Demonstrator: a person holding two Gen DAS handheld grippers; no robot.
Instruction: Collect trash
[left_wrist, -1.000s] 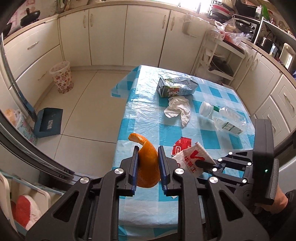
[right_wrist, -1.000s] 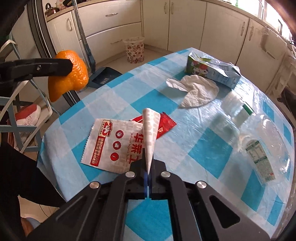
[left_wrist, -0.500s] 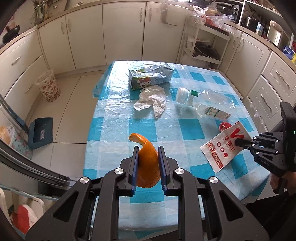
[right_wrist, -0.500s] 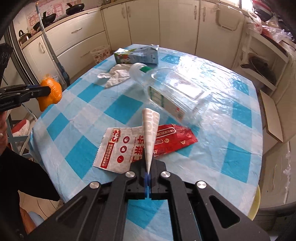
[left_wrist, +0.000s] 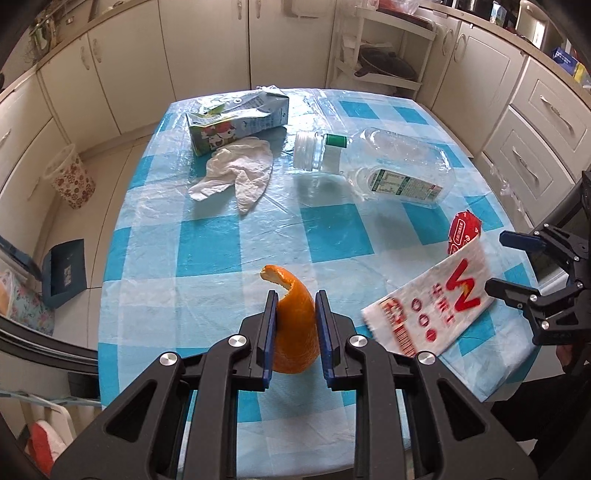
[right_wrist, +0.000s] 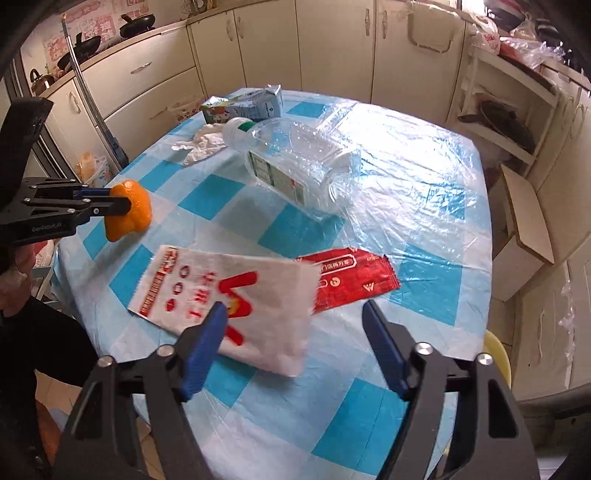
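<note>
My left gripper (left_wrist: 295, 299) is shut on a curled piece of orange peel (left_wrist: 295, 332), held above the near edge of the blue-checked table (left_wrist: 207, 236). My right gripper (right_wrist: 295, 306) has its jaws opening wide. The white printed paper bag (right_wrist: 229, 291) lies blurred and loose between them, over the table's edge, and neither pad presses on it. A red wrapper (right_wrist: 354, 277) lies flat just beyond the bag. Farther back are a clear plastic bottle (left_wrist: 388, 166) on its side, a crumpled tissue (left_wrist: 240, 170) and a flattened milk carton (left_wrist: 236, 122).
A floral waste basket (left_wrist: 70, 177) stands on the floor to the left, with a blue dustpan (left_wrist: 62, 273) nearer. Cream cabinets ring the room. An open shelf rack (left_wrist: 384, 55) stands behind the table and a cardboard box (right_wrist: 524, 218) sits at its right.
The right gripper's jaws have gone from shut on the white bag to wide apart, and the bag has dropped flat. Both grippers have swung around the table; the peel stays gripped.
</note>
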